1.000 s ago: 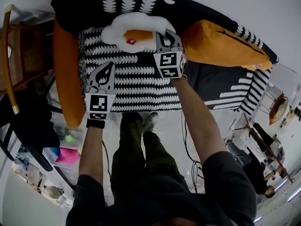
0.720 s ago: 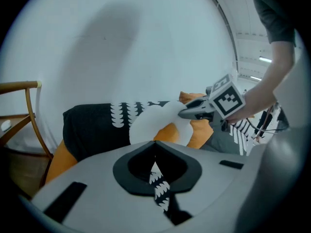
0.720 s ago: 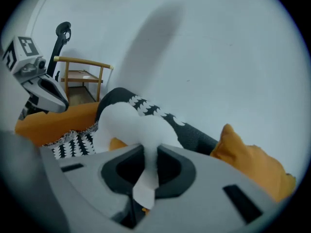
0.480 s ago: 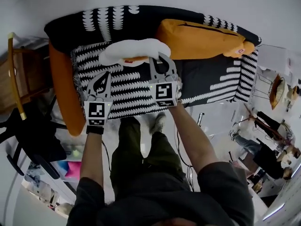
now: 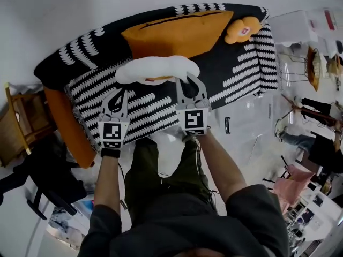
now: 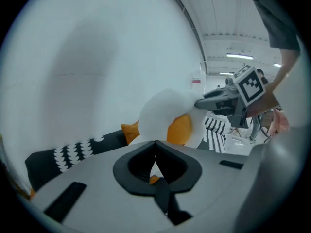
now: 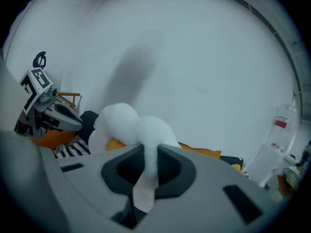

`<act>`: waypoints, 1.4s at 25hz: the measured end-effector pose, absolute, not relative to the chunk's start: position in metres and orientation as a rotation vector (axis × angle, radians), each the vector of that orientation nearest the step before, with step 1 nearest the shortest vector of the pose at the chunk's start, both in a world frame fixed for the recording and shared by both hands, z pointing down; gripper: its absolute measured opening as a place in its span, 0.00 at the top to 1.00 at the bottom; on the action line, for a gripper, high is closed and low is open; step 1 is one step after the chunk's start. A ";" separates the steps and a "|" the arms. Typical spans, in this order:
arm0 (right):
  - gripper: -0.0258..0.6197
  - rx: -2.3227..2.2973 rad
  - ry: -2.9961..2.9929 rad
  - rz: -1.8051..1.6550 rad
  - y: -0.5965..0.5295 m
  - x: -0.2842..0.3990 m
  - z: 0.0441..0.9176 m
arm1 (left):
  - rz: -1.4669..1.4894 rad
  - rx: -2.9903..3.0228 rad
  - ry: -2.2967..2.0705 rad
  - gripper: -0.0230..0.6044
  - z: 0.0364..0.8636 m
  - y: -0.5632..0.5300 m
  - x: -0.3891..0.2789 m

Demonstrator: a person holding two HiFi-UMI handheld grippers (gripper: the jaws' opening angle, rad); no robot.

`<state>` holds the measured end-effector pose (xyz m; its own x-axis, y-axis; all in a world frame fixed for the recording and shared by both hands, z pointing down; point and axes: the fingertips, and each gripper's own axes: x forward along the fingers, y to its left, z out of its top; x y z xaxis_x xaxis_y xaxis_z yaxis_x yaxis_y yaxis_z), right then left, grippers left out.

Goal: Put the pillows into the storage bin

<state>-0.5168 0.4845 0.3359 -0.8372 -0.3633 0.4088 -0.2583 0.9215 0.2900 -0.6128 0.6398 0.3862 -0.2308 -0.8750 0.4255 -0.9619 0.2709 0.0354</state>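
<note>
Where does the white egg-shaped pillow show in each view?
Head view: white pillow, upper centre, over the black-and-white sofa.
Left gripper view: white pillow, right of centre, beyond the left gripper.
Right gripper view: white pillow, centre, pinched between fingers of the right gripper.
Shared landmark: the black-and-white sofa.

White pillow (image 5: 155,68): thick fleecy cloth, matt and fuzzy, with an orange cloth centre. Orange pillow (image 5: 177,33): smoother woven cloth, matt, creased along its seams. Sofa (image 5: 246,68): soft cloth cover, black printed with white, without shine. Right gripper (image 5: 188,82) and left gripper (image 5: 121,92): smooth moulded plastic, light grey shells with darker grey jaws, matt throughout. Their marker cubes are flat black on white. Chair (image 5: 13,138): brown wood with a slight gloss. Floor (image 5: 246,122): pale, smooth, faintly reflective.
</note>
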 end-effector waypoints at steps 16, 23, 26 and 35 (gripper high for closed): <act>0.89 1.048 -2.419 -0.152 0.256 -0.115 0.350 | 0.499 2.168 -1.793 0.96 0.386 0.350 -0.273; 0.89 1.302 -2.223 -0.028 0.207 0.062 0.382 | 0.589 2.365 -1.526 0.96 0.410 0.263 -0.116; 0.89 1.385 -2.152 0.018 0.193 0.127 0.405 | 0.626 2.422 -1.418 0.96 0.428 0.236 -0.057; 0.89 1.575 -1.904 0.180 0.180 0.286 0.511 | 0.771 2.546 -1.091 0.96 0.508 0.192 0.088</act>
<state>0.2861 0.1797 0.5107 -0.0647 -0.8286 0.5561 -0.9180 0.2679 0.2924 0.0879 0.1920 0.5079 0.5759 -0.5894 0.5666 -0.7307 -0.6818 0.0335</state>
